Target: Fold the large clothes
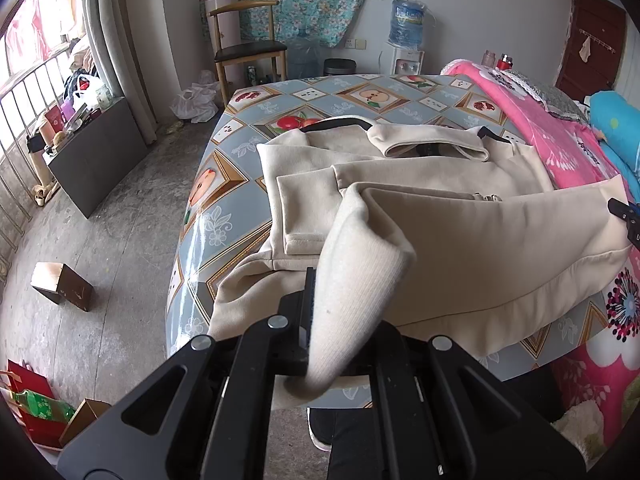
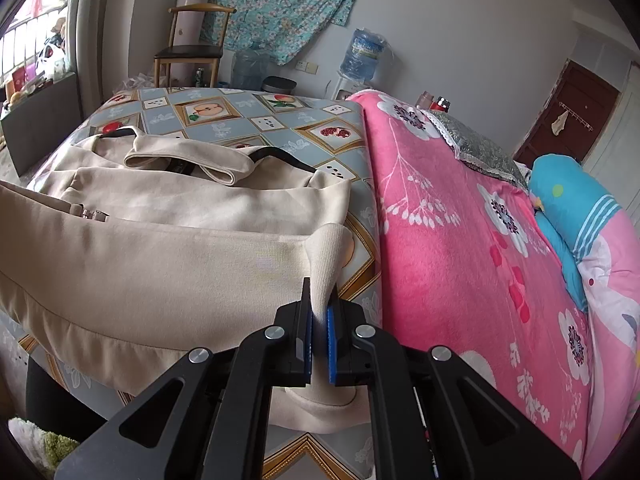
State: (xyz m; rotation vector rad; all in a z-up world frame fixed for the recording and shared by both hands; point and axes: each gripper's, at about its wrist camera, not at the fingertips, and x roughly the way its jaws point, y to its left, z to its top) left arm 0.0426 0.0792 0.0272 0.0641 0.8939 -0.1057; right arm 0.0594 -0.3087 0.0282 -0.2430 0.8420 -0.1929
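Note:
A large cream jacket (image 1: 432,184) with a black neck trim lies on the fruit-patterned table cover (image 1: 360,96), sleeves folded across the chest. My left gripper (image 1: 320,308) is shut on the ribbed hem at the jacket's near left corner and holds it lifted. My right gripper (image 2: 320,304) is shut on the ribbed hem at the jacket's (image 2: 168,248) near right corner, blue pads (image 2: 331,336) pinching the cloth. The near hem hangs stretched between the two grippers above the table edge. The right gripper's tip shows at the right edge of the left wrist view (image 1: 624,212).
A pink floral blanket (image 2: 460,240) and a blue pillow (image 2: 572,208) lie right of the table cover (image 2: 256,116). A wooden chair (image 1: 248,48), a water dispenser (image 1: 406,40) and a bin stand behind. Boxes (image 1: 64,286) sit on the concrete floor at left.

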